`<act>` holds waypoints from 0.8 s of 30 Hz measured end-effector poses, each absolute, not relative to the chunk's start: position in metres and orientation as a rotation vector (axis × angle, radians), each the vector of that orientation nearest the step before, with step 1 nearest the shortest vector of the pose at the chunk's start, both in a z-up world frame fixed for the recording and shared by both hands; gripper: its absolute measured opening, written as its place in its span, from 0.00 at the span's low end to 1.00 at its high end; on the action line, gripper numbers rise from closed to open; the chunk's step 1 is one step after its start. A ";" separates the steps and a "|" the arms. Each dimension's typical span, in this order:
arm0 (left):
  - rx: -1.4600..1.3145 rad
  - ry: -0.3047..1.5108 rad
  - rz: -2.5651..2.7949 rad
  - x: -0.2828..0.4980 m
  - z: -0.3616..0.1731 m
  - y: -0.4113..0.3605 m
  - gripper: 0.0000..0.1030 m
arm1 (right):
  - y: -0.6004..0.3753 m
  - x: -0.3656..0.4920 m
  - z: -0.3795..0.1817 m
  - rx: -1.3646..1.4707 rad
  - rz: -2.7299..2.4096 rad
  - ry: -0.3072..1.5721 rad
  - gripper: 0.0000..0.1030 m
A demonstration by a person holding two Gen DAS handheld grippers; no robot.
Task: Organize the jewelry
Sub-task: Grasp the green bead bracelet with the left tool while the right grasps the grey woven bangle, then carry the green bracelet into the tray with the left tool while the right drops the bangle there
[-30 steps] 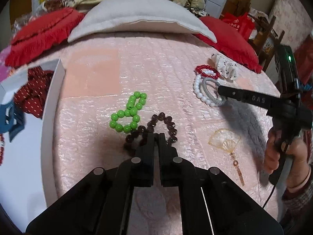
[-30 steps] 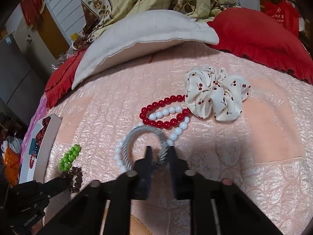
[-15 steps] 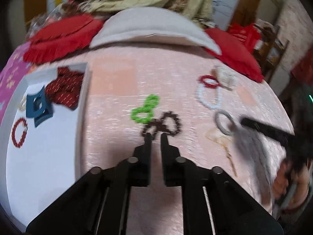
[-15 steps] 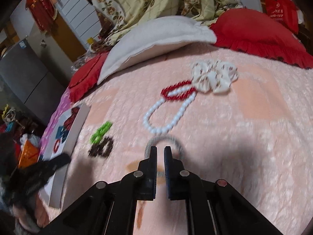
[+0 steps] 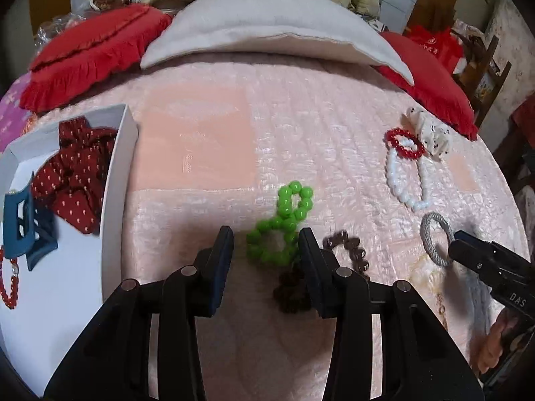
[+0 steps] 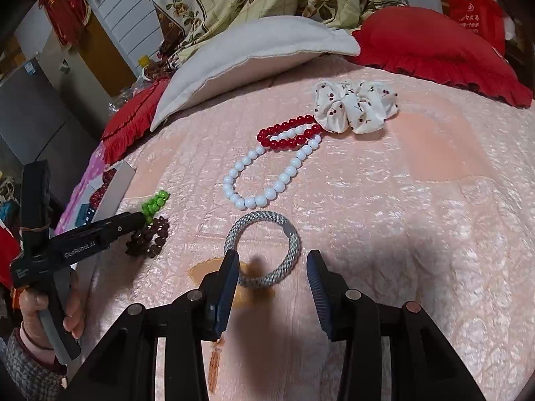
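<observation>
My left gripper (image 5: 266,234) hovers over the pink bedspread, its jaws opening. The green bead bracelet (image 5: 284,220) lies between its fingers, untouched. A dark brown bead bracelet (image 5: 294,289) lies partly hidden behind the right-hand finger. My right gripper (image 6: 273,260) is also opening, over the near side of the grey woven bracelet (image 6: 294,244), which lies loose on the bed. Farther back lie a white bead necklace (image 6: 247,202), a red bead bracelet (image 6: 267,132) and a white cherry scrunchie (image 6: 354,107). The white tray (image 5: 113,180) stands at the left.
The tray holds a dark red scrunchie (image 5: 73,173), a blue hair claw (image 5: 23,227) and a red bead string (image 5: 10,287). A gold fan-shaped ornament (image 6: 200,272) lies near the grey bracelet. A white pillow (image 5: 267,33) and red cushions (image 5: 90,50) line the far edge.
Both grippers were shut and now stand open. The right one dragged the grey bracelet off the white beads toward me and let it go. The left one let go of the brown bracelet.
</observation>
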State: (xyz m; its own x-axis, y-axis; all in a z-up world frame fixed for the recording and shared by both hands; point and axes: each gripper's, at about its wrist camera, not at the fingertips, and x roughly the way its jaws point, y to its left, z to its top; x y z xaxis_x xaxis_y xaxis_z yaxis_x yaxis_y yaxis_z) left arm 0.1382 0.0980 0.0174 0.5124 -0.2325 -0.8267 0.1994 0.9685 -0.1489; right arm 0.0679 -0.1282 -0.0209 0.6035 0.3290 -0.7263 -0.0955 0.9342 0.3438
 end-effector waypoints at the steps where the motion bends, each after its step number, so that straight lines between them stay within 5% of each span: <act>1: -0.032 0.999 -0.266 0.138 0.018 0.096 0.38 | -0.126 0.070 -0.020 0.271 0.247 0.883 0.39; 2: -0.029 1.000 -0.277 0.137 0.018 0.094 0.36 | -0.123 0.073 -0.020 0.260 0.244 0.879 0.39; 4: 0.001 1.011 -0.293 0.134 0.019 0.087 0.09 | -0.119 0.078 -0.021 0.250 0.243 0.874 0.39; 5: 0.006 1.018 -0.306 0.133 0.019 0.085 0.07 | -0.116 0.080 -0.021 0.241 0.241 0.871 0.39; 7: 0.005 1.025 -0.312 0.130 0.021 0.082 0.07 | -0.110 0.085 -0.021 0.216 0.231 0.870 0.15; 9: 0.002 1.009 -0.308 0.122 0.027 0.081 0.07 | -0.107 0.088 -0.023 0.221 0.245 0.884 0.06; 24: -0.128 0.853 -0.318 0.043 0.113 0.121 0.07 | -0.105 0.042 0.023 0.265 0.307 0.811 0.06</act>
State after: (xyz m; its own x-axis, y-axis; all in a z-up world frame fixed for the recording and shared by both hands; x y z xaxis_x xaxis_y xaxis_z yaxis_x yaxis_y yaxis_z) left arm 0.0429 0.1209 0.1126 0.6136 -0.3264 -0.7190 0.2245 0.9451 -0.2374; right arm 0.0416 -0.1054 0.0229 0.6494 0.3667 -0.6662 -0.1659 0.9233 0.3464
